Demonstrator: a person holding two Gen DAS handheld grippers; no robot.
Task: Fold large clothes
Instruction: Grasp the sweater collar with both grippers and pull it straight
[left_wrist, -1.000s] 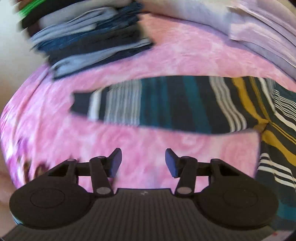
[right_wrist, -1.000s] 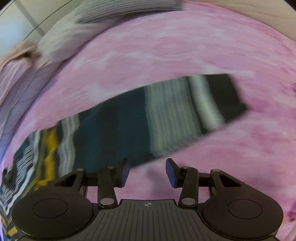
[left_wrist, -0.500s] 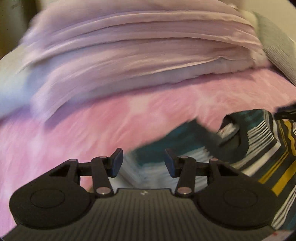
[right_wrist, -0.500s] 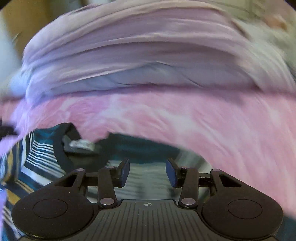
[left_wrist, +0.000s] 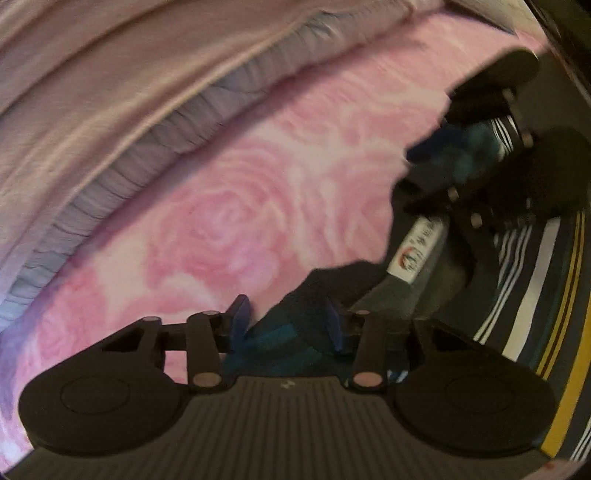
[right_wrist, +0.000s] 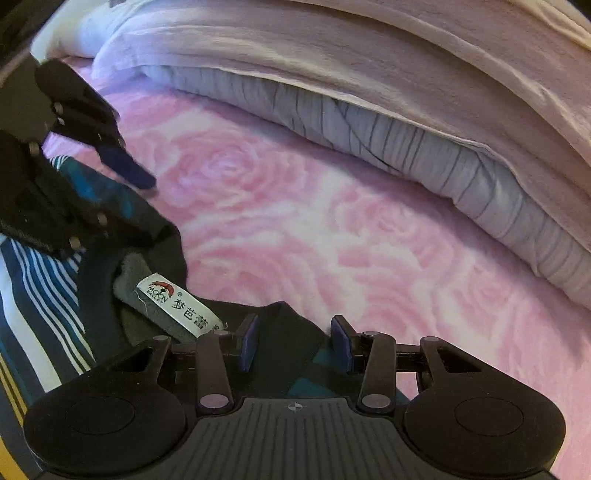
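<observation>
A dark sweater with teal, white and yellow stripes (left_wrist: 524, 280) lies flat on the pink rose-patterned bedspread (left_wrist: 229, 221), neck end toward the bedding. Its white collar label (right_wrist: 177, 306) faces up. My left gripper (left_wrist: 286, 323) is open, low over the teal shoulder fabric left of the collar, with cloth lying between its fingers. My right gripper (right_wrist: 294, 343) is open over the dark shoulder edge right of the collar (right_wrist: 147, 236), also with fabric between its fingers. A blue pad (left_wrist: 432, 146) of the right gripper shows in the left wrist view; a blue pad (right_wrist: 129, 171) of the left one shows in the right wrist view.
A thick folded lilac quilt (right_wrist: 369, 74) with a grey striped underside (right_wrist: 424, 151) runs along the far side of the bed, close beyond the sweater's neck. A strip of pink bedspread (right_wrist: 332, 229) lies between the collar and the quilt.
Both views swung from the outstretched sleeve to the neck end. Both grippers dropped low onto the shoulders on either side of the collar. Both stayed open.
</observation>
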